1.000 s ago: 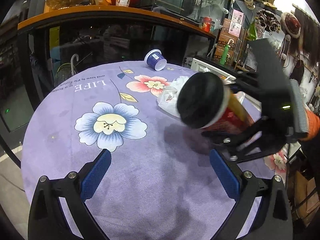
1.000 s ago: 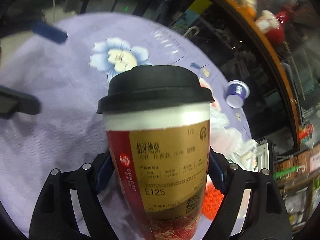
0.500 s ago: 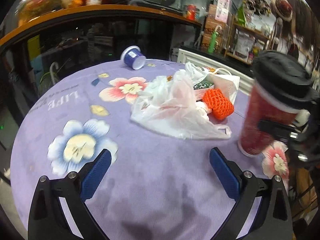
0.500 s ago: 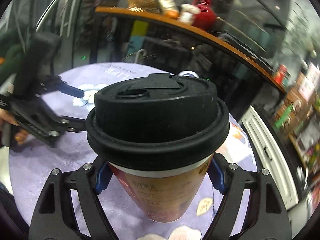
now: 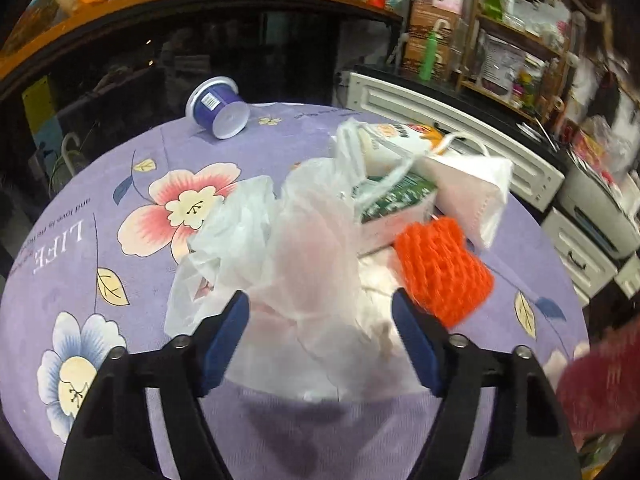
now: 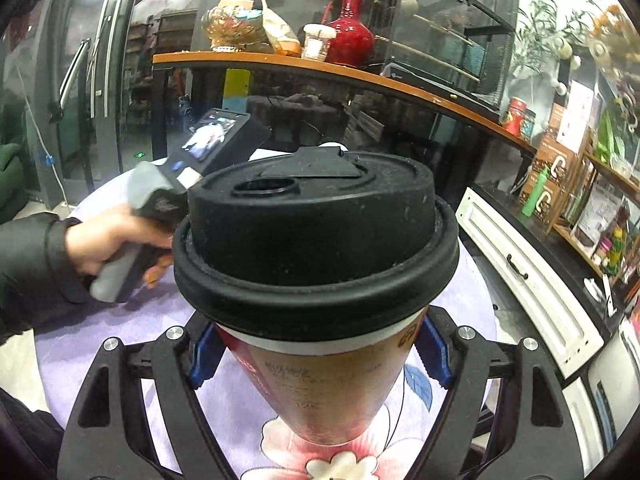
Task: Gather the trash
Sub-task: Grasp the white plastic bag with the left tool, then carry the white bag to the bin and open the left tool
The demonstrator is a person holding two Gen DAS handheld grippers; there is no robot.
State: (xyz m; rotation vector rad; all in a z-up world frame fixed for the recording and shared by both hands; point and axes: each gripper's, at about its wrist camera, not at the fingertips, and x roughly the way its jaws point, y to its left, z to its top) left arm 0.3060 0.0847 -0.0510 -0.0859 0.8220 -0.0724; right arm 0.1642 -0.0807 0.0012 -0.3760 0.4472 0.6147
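Note:
My right gripper [image 6: 318,356] is shut on a red-and-gold paper cup [image 6: 332,384] with a black lid, upright, its base on the purple flowered tablecloth [image 6: 140,320]. The cup shows as a red blur in the left wrist view [image 5: 600,384]. My left gripper [image 5: 320,340] is open, its blue pads on either side of a crumpled clear plastic bag [image 5: 280,248]. Behind the bag lie a green-and-white carton [image 5: 394,204], an orange foam net [image 5: 444,272] and a white face mask [image 5: 472,188]. A blue yogurt cup [image 5: 218,106] lies on its side at the far edge.
The round table [image 5: 60,240] drops off at its edges. White cabinets [image 5: 460,116] and cluttered shelves [image 5: 500,52] stand behind on the right. A wooden counter [image 6: 320,68] with a red vase runs behind. The hand with the left gripper [image 6: 120,240] is left of the cup.
My right gripper has turned the cup upright and brought it down onto the table. My left gripper has moved forward to the plastic bag and narrowed around it.

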